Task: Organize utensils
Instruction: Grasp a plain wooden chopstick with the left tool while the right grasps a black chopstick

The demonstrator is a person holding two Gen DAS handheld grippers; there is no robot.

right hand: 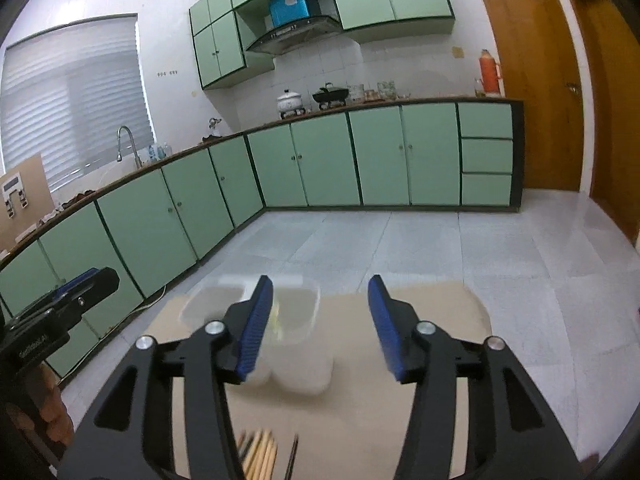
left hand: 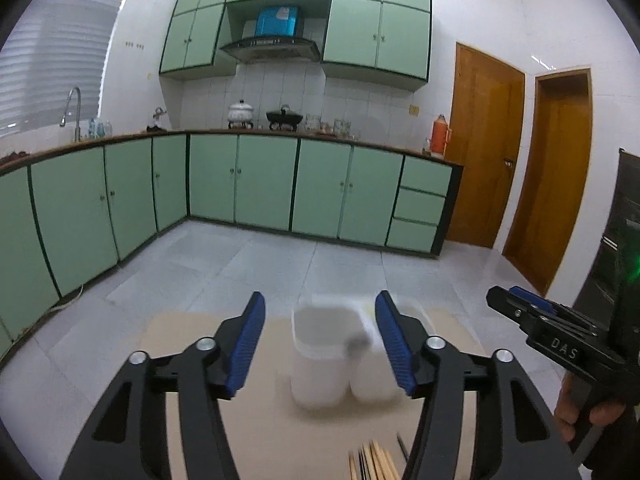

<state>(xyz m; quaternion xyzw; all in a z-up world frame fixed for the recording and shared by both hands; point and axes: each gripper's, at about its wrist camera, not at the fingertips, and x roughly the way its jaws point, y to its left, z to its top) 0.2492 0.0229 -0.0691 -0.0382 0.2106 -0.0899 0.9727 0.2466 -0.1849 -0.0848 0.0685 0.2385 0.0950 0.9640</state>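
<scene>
Two white plastic containers (left hand: 320, 356) stand side by side on a beige table (left hand: 256, 432); they also show in the right wrist view (right hand: 298, 320). A bundle of wooden chopsticks (left hand: 374, 462) lies at the table's near edge, also seen in the right wrist view (right hand: 260, 456). My left gripper (left hand: 320, 344) is open and empty, held above the table facing the containers. My right gripper (right hand: 320, 328) is open and empty, right of the containers; it shows from the side in the left wrist view (left hand: 520, 304). The frames are blurred.
Green kitchen cabinets (left hand: 264, 184) run along the far and left walls with a sink faucet (left hand: 74, 108), pots (left hand: 240, 114) and a red thermos (left hand: 440, 136) on the counter. Wooden doors (left hand: 484, 140) stand at the right. A grey tiled floor (left hand: 240, 264) lies beyond the table.
</scene>
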